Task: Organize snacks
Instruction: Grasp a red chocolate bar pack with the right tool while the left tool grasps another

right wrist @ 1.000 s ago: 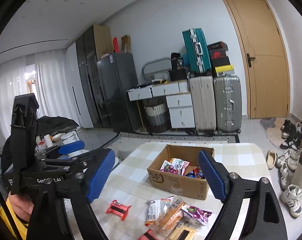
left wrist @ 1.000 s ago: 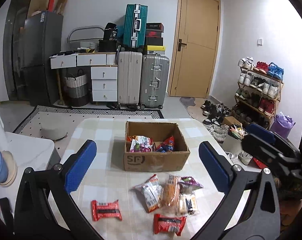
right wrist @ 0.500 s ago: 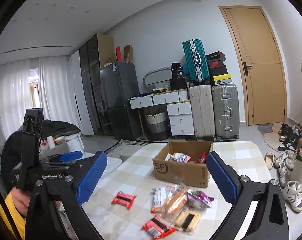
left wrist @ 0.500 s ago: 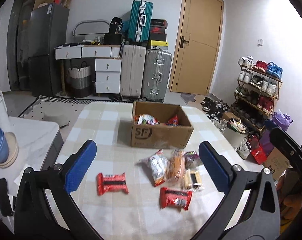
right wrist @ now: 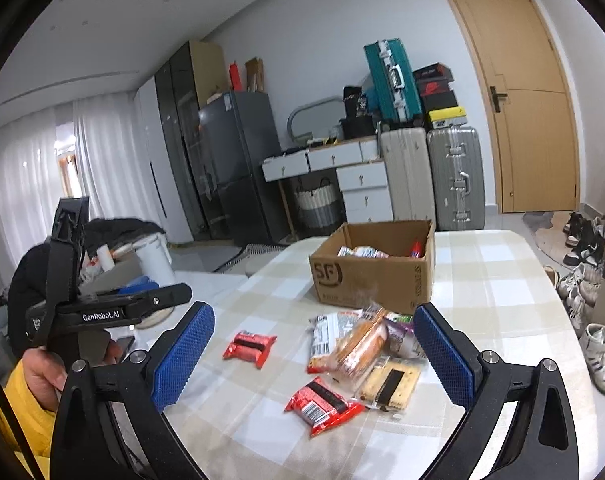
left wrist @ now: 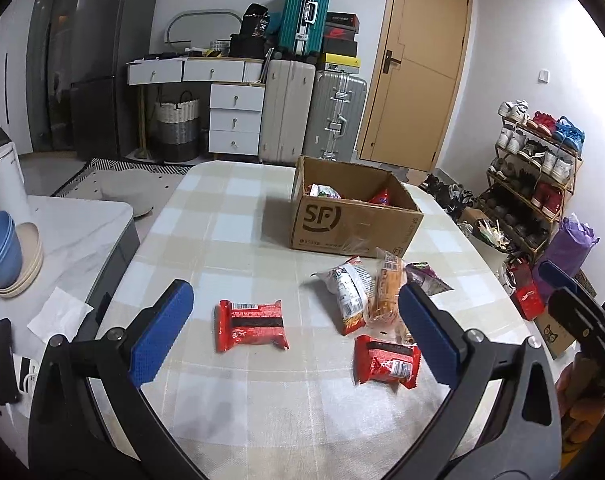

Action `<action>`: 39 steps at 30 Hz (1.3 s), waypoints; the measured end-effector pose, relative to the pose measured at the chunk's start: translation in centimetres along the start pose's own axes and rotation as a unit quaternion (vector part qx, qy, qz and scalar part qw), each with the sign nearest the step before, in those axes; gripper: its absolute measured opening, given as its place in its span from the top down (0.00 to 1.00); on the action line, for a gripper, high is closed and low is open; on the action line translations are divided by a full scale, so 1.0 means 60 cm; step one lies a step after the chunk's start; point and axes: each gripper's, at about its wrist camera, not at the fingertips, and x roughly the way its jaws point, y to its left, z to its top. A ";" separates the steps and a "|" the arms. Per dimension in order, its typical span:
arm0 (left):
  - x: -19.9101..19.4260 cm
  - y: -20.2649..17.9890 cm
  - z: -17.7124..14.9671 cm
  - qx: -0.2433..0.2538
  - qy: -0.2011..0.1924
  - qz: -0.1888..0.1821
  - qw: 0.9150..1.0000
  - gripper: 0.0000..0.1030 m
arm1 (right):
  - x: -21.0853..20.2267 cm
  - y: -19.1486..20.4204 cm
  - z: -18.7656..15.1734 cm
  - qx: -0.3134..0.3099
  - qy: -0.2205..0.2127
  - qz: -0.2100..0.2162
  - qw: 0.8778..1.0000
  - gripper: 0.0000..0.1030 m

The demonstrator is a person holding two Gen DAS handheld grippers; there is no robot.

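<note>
Over the checked worktop (left wrist: 238, 400) you have brought both claws lower and nearer the loose snacks than a second ago. Your right claw (right wrist: 314, 354) has just been opening and now stands wide with nothing between its pads; your left claw (left wrist: 292, 334) is wide and empty too. One red packet (left wrist: 251, 325) lies alone, a second red packet (left wrist: 386, 364) sits near the pile (right wrist: 366, 344), and the cardboard box (left wrist: 352, 216) behind already holds what look like several packets. Picking up can begin.
</note>
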 end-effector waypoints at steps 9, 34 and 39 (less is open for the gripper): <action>0.058 0.014 -0.019 0.001 0.023 0.004 1.000 0.01 | 0.090 0.008 -0.050 -0.016 0.079 0.041 0.996 0.01; 0.298 0.104 -0.091 -0.054 0.148 0.024 0.987 0.01 | 0.296 -0.005 -0.163 -0.059 0.268 0.036 0.961 0.51; 0.307 0.096 -0.091 -0.045 0.152 0.025 0.987 0.01 | 0.296 -0.003 -0.161 -0.069 0.268 0.032 0.960 0.55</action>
